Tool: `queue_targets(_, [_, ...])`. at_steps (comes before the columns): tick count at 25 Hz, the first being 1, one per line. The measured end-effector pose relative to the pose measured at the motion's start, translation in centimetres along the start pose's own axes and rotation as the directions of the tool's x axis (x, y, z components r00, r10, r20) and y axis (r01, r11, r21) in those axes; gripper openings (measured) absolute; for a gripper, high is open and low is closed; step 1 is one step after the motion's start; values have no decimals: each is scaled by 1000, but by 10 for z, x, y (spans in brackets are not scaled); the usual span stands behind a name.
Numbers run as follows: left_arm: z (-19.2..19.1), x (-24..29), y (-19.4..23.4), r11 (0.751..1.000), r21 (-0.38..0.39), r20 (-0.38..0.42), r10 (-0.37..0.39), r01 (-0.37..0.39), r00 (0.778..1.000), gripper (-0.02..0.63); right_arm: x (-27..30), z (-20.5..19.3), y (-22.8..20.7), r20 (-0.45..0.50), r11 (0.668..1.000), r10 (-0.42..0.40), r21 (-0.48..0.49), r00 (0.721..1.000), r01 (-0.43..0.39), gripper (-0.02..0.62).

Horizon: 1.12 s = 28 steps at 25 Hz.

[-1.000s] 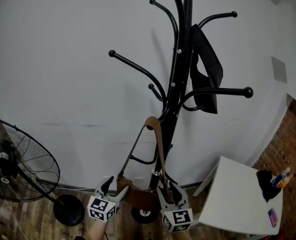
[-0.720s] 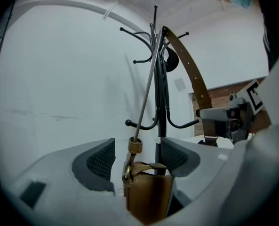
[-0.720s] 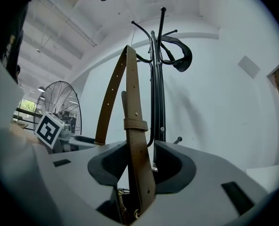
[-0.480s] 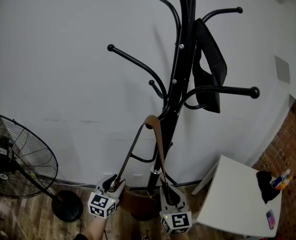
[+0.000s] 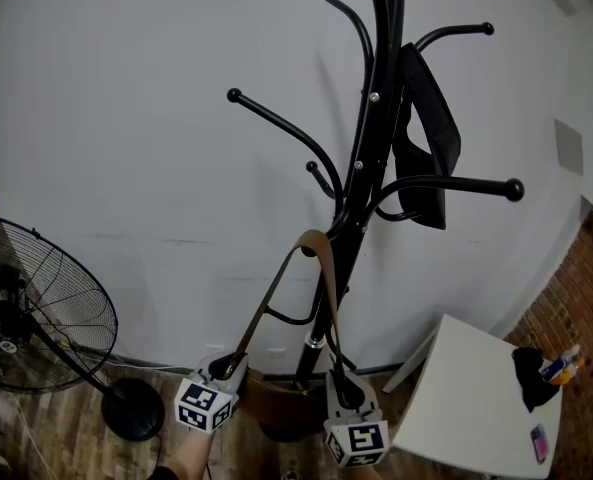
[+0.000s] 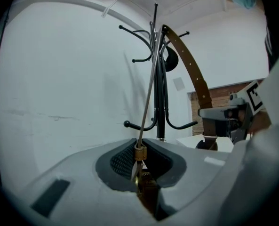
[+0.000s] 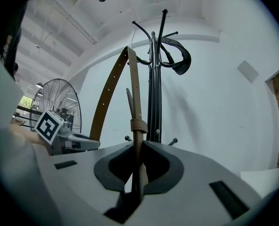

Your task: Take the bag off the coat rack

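A brown bag (image 5: 276, 400) hangs low on the black coat rack (image 5: 368, 158), with its long strap (image 5: 313, 246) looped over a low hook. My left gripper (image 5: 228, 369) grips the left run of the strap (image 6: 148, 93) near its brass ring; its jaws have just been closing and now pinch it. My right gripper (image 5: 342, 384) has also just been closing, and it clamps the right run of the strap (image 7: 134, 93) below the leather keeper. In the left gripper view the jaws (image 6: 140, 150) meet on the strap, as they do in the right gripper view (image 7: 138, 149).
A black bag (image 5: 428, 133) hangs high on the rack. A standing fan (image 5: 38, 313) is at the left on the wood floor. A white table (image 5: 471, 408) at the right holds a dark object (image 5: 528, 373) and a phone (image 5: 538, 444). A white wall lies behind.
Both grippers' jaws have closed onto the strap, one on each run. The hands have stayed where they were; the head view has shifted slightly.
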<state>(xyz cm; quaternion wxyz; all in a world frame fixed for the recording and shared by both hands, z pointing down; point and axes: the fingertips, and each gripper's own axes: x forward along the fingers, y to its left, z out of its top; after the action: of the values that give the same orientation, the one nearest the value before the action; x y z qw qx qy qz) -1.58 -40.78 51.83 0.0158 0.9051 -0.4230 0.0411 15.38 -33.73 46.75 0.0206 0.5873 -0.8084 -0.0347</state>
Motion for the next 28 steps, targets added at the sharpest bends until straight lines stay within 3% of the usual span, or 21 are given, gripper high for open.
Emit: queue_targets(28, [31, -22, -5, 999, -20, 37, -37, 37, 999, 32, -10, 25, 11, 28, 1000, -3, 21, 1000, 3, 26])
